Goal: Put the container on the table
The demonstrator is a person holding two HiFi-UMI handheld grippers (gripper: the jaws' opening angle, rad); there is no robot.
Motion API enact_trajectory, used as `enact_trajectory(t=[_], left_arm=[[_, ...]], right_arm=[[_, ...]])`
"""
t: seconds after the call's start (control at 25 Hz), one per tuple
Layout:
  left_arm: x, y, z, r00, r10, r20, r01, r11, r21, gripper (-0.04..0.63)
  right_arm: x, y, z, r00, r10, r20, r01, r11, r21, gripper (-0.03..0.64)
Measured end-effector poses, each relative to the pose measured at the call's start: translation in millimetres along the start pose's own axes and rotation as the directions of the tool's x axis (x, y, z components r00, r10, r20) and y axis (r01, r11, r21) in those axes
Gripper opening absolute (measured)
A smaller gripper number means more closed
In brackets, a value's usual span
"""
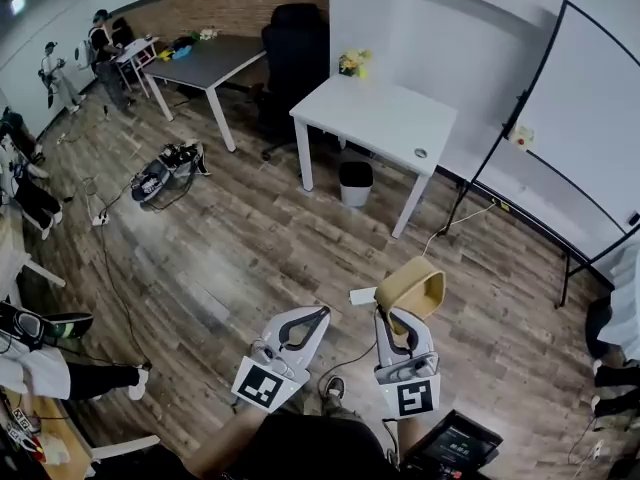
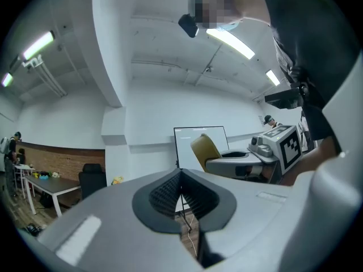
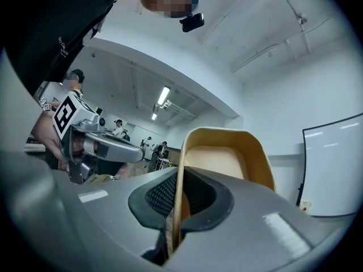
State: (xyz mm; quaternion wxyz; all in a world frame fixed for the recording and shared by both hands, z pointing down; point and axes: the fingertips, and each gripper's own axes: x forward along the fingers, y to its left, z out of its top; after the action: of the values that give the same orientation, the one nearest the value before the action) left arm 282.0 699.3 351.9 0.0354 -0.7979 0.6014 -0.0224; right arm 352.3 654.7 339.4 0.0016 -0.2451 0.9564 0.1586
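**Container carried by one wall, clear of the table**

My right gripper (image 1: pixel 397 320) is clamped on one thin side wall of the container (image 1: pixel 412 288), a pad on either face below the rim. The container hangs above the floor, well apart from the white table (image 1: pixel 385 128). My left gripper (image 1: pixel 322 312) is closed on nothing. I judge the container light, stiff and smooth, likely plastic. A wall pinch suffices, but held off-centre it may pivot, so the clamp should be firm.
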Motion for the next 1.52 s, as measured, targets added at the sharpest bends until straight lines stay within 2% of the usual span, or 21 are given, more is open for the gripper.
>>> enact_trajectory(t=[0.16,0.36,0.52,0.72,0.76,0.84,0.88,0.92,1.0,1.12,1.2,1.36,1.44,1.48,1.52], left_arm=[[10.9,40.3,-12.8,1.000,0.021,-0.001,-0.021,0.999,-0.047,-0.017],[34.5,111.1,-23.5,0.998,-0.002,0.064,0.008,0.996,-0.086,-0.017],[42.5,182.1,-22.9,0.995,-0.028,0.100,0.037,0.996,-0.085,-0.017],[46.0,258.5,-24.8,0.993,-0.057,0.107,0.064,0.995,-0.071,-0.017],[47.4,270.9,-26.2,0.993,-0.060,0.102,0.067,0.996,-0.065,-0.017],[51.9,291.5,-27.3,0.991,-0.080,0.107,0.082,0.996,-0.022,-0.017],[54.9,299.8,-25.0,0.987,-0.097,0.128,0.094,0.995,0.034,-0.017],[59.3,307.9,-22.3,0.982,-0.116,0.150,0.102,0.990,0.101,-0.017],[77.7,326.8,-26.5,0.981,-0.139,0.135,0.111,0.975,0.191,-0.017],[130.0,352.0,-42.1,0.985,-0.165,0.049,0.148,0.958,0.246,-0.017],[168.8,364.8,-49.9,0.980,-0.198,0.014,0.187,0.943,0.276,-0.017],[243.3,391.9,-60.8,0.970,-0.236,-0.060,0.240,0.893,0.381,-0.017],[274.7,403.1,-61.5,0.965,-0.243,-0.102,0.263,0.857,0.443,-0.017],[289.3,407.6,-62.5,0.961,-0.244,-0.134,0.278,0.826,0.490,-0.017],[304.8,412.6,-65.4,0.955,-0.237,-0.176,0.296,0.783,0.547,-0.017]], right_arm=[[31.5,0.8,-22.9,0.993,0.016,-0.116,-0.015,1.000,0.011,0.020],[99.8,1.8,-29.7,0.991,0.004,-0.135,-0.010,0.999,-0.045,0.018],[173.5,12.1,-10.0,0.997,0.007,-0.079,-0.018,0.991,-0.130,0.020],[244.0,23.3,-24.2,0.978,-0.023,-0.207,0.006,0.996,-0.085,0.020],[257.1,25.9,-21.9,0.980,-0.021,-0.196,0.002,0.995,-0.098,0.020],[284.0,32.2,-9.8,0.994,-0.005,-0.113,-0.012,0.989,-0.148,0.020],[294.5,35.5,-11.3,0.995,0.005,-0.104,-0.022,0.986,-0.164,0.020],[303.3,37.7,-21.4,0.990,0.013,-0.138,-0.036,0.985,-0.169,0.020],[326.4,32.7,-47.6,0.970,0.049,-0.238,-0.102,0.971,-0.215,0.020],[369.0,0.6,-77.6,0.933,0.122,-0.338,-0.220,0.938,-0.269,0.020],[396.9,-27.0,-97.0,0.919,0.142,-0.367,-0.245,0.936,-0.254,0.018],[457.3,-79.5,-142.3,0.883,0.140,-0.448,-0.293,0.910,-0.292,0.018],[484.0,-100.7,-164.4,0.850,0.142,-0.507,-0.331,0.894,-0.304,0.018],[495.9,-110.0,-175.1,0.829,0.148,-0.540,-0.356,0.884,-0.304,0.018],[507.4,-119.9,-185.2,0.806,0.152,-0.572,-0.380,0.873,-0.305,0.018]])
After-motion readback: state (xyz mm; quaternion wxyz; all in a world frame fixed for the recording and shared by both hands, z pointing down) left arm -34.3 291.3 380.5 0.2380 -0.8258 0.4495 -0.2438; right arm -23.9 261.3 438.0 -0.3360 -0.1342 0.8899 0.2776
